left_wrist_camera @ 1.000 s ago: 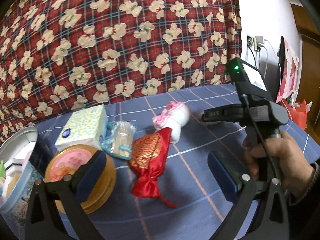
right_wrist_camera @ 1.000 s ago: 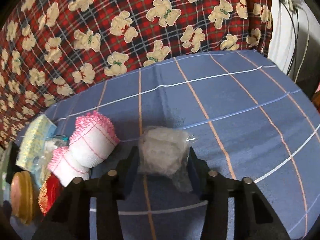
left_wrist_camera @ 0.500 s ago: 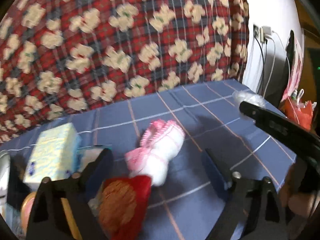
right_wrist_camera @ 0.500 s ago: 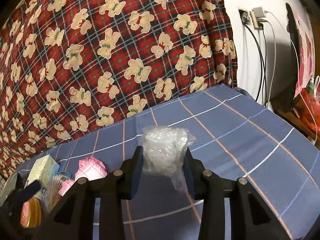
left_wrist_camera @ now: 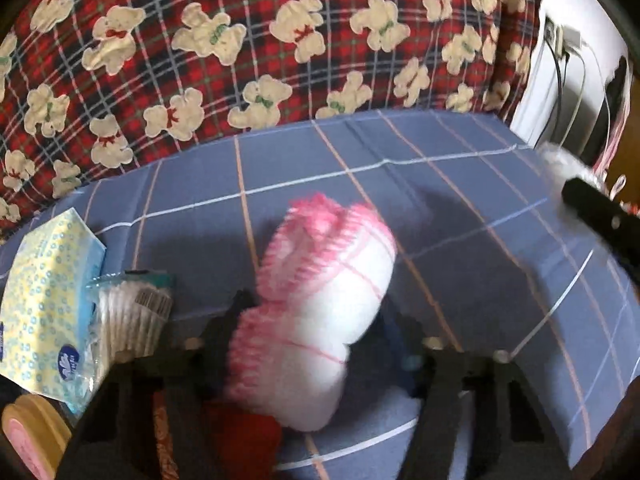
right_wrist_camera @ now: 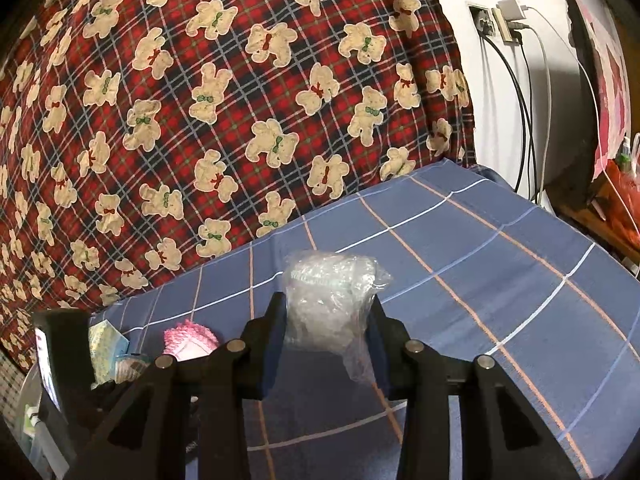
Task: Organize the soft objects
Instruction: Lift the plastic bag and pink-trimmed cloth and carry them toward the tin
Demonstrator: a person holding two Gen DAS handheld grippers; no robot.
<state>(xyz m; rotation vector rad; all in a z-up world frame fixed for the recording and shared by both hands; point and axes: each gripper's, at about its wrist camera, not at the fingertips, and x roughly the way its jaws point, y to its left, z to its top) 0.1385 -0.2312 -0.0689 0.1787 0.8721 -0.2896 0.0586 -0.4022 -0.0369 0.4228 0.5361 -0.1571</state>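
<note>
A white knitted piece with pink edging (left_wrist_camera: 320, 304) lies on the blue checked cloth (left_wrist_camera: 460, 208). My left gripper (left_wrist_camera: 316, 320) is around its middle, jaws close against its sides; the view is blurred. The piece also peeks out in the right wrist view (right_wrist_camera: 190, 338). My right gripper (right_wrist_camera: 326, 326) is shut on a clear crumpled plastic bag (right_wrist_camera: 330, 302) and holds it above the cloth. A red satin pouch (left_wrist_camera: 244, 440) lies below the knitted piece, partly hidden.
A yellow-and-blue tissue pack (left_wrist_camera: 44, 300), a bag of cotton swabs (left_wrist_camera: 128, 312) and a round pink-lidded tin (left_wrist_camera: 28, 436) lie at the left. A red teddy-bear quilt (right_wrist_camera: 240, 100) rises behind. Wall sockets with cables (right_wrist_camera: 508, 24) are at the right.
My left gripper moved forward from over the red pouch and closed in around the white and pink knitted piece. My right gripper lifted the plastic bag higher above the cloth.
</note>
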